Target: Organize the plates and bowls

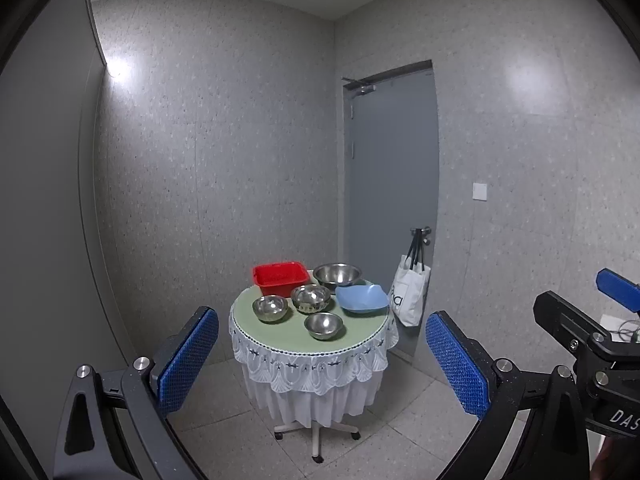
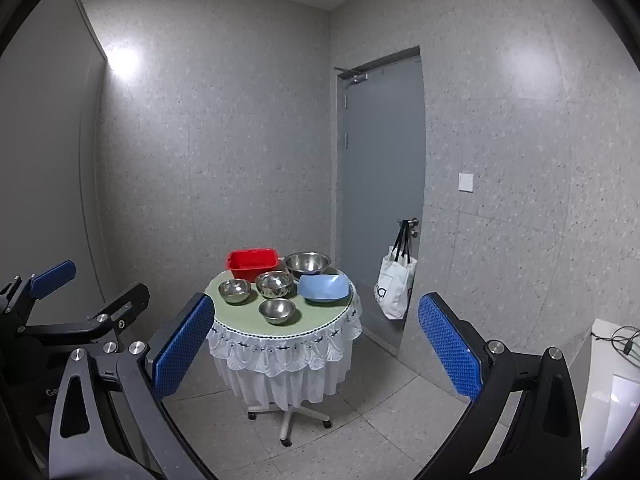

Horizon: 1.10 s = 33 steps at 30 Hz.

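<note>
A small round table with a green top and white lace skirt stands across the room. On it are a red plastic basin, a large steel bowl, a blue square plate and three smaller steel bowls. My left gripper is open and empty, far from the table. My right gripper is open and empty too, beside the left one.
A grey door is behind the table on the right, with a white tote bag hanging from its handle. A white surface with cables is at the far right. The table stands on a wheeled base on a tiled floor.
</note>
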### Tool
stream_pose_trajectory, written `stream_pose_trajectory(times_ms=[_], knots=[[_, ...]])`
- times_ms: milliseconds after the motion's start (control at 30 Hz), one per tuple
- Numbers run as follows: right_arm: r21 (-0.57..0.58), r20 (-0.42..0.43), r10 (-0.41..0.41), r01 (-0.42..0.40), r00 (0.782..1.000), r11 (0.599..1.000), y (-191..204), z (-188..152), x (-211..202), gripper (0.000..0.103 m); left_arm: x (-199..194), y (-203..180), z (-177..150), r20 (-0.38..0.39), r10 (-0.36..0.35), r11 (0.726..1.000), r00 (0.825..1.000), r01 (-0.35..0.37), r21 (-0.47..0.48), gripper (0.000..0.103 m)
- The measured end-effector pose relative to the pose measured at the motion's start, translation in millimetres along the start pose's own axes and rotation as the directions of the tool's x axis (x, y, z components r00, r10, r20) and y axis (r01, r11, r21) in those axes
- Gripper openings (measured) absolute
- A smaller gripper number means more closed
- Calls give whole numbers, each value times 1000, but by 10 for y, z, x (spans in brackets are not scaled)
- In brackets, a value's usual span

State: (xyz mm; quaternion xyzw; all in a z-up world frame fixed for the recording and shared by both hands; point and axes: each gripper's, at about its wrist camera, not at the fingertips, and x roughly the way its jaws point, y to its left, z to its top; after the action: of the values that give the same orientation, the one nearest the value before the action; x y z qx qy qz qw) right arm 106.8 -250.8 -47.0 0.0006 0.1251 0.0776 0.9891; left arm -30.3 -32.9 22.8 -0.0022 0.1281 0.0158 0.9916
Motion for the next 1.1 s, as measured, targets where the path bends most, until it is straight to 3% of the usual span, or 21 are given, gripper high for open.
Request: stream_pose_trajectory(times_ms=[467,1100], knots=[[24,-3,-23,23,1000,999,-151,28,-72,103,92,99,-11,-1,-37,999,999,37,-2,103],[39,-5,-43,43,999,998,-20,-2,45,103,384,390,152,-3,-57,998,998,57,10,103]])
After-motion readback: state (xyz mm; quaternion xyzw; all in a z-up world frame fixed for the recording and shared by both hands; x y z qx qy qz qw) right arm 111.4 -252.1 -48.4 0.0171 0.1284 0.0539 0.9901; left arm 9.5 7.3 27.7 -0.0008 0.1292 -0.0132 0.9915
